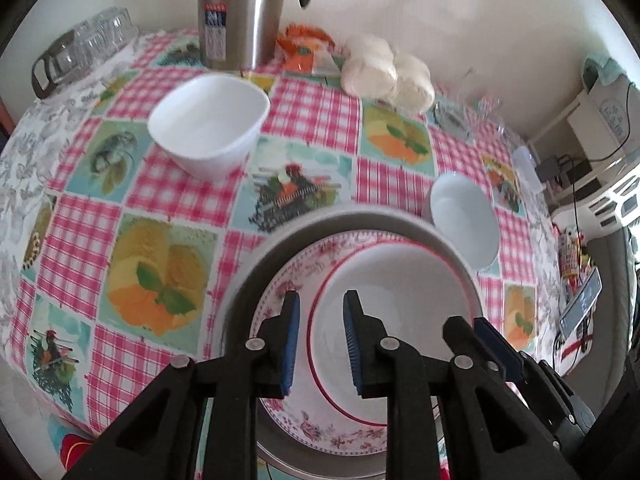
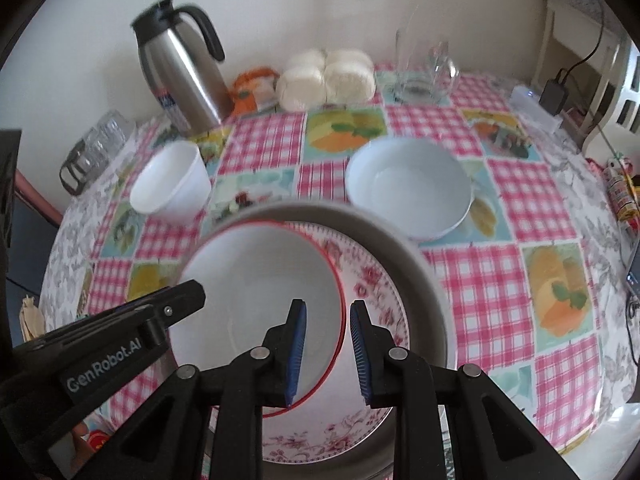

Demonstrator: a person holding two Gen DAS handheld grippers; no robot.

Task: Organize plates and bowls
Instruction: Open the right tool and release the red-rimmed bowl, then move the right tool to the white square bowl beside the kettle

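A stack sits near me: a grey plate at the bottom, a pink floral plate on it, and a red-rimmed white bowl on top. My left gripper hangs over the bowl's left rim, open, pads clear of it. My right gripper straddles the bowl's right rim with a gap on both sides, open. A white squarish bowl stands at the far left. A pale round bowl stands to the right.
A steel thermos jug, upturned glasses in a rack, an orange packet, bagged white rolls and a glass pitcher line the wall. The checked tablecloth covers a round table; clutter lies off its right edge.
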